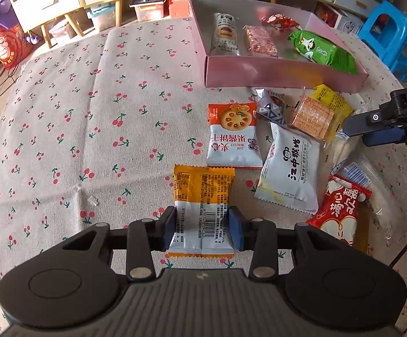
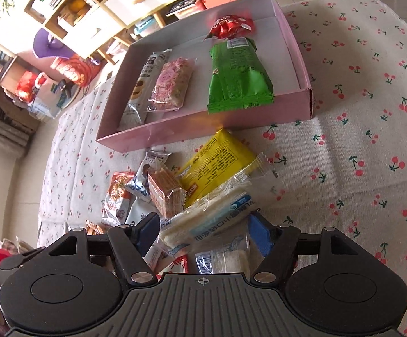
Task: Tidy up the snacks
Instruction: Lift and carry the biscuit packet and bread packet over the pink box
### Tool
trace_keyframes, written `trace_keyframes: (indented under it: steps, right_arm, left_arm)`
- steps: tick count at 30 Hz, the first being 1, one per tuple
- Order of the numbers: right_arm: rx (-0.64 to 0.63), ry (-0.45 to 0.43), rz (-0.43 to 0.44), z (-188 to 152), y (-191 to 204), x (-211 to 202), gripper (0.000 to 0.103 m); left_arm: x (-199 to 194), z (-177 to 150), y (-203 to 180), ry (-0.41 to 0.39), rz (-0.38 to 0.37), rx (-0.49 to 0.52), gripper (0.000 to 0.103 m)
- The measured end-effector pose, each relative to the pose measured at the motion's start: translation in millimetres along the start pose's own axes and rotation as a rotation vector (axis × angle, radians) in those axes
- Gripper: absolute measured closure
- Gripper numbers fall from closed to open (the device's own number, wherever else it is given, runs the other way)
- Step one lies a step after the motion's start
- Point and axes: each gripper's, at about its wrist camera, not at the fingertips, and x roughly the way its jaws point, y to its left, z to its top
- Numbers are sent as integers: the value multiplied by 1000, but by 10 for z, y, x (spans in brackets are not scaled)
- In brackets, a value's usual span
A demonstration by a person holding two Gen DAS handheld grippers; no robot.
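Observation:
My left gripper is shut on an orange and white snack packet that lies printed side up on the cherry-print cloth. A pink box at the far side holds a green packet, a pink bar, a white roll packet and a red packet. My right gripper stands open over the loose pile. A clear-wrapped white cake packet lies between its fingers, and the pads do not press on it. It reaches in from the right edge of the left wrist view.
Loose on the cloth lie a jam biscuit packet, a white packet, a wafer block, a yellow packet and a red packet. A blue stool and shelves stand beyond the table. Bare cloth spreads to the left.

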Motion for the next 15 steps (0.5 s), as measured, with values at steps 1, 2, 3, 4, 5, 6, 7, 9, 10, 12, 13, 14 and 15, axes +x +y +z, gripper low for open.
trace_keyframes:
  steps: [1,2,3,4,5,6,7,9,10,12,13,14,15]
  right_arm:
    - [6,-5,-10,-2,13,21,33]
    - [10,-10,-20,-16,26,44,32]
    - [15,-13,-29,-26,38,60,31]
    - [18,-20,-36,-36,49,72,31]
    - [21,-27,-45,-43,53,83,32]
    - [23,-30,-51,-51,57,88,33]
    - [27,-35,-58,-51,66,89,34]
    - [37,-39,-60,-68,70,76,41]
    - [45,-38,-54,-76,77,70,45]
    - [55,-38,-47,-105,65,38,52]
    - [55,-40,-44,-105,69,19,57]
    - [57,-40,-41,-109,63,6,59]
    - [62,-39,-35,-111,58,-14,64]
  left_arm:
    - [0,-2,1,0,0,1,66]
    - [-2,-5,1,0,1,3,66]
    - [-3,-7,2,-1,2,4,66]
    - [-2,-8,5,-1,3,5,66]
    - [-1,-9,8,-1,3,4,66]
    - [1,-9,13,-1,3,3,66]
    - [1,-8,17,-1,4,1,66]
    - [-7,-8,24,-3,4,-2,66]
    - [-10,-5,26,-4,3,-4,66]
    - [-22,-3,32,-9,2,-6,66]
    - [-32,-4,33,-12,1,-9,66]
    - [-39,-4,37,-15,-1,-12,66]
    - [-46,-1,40,-18,-2,-16,66]
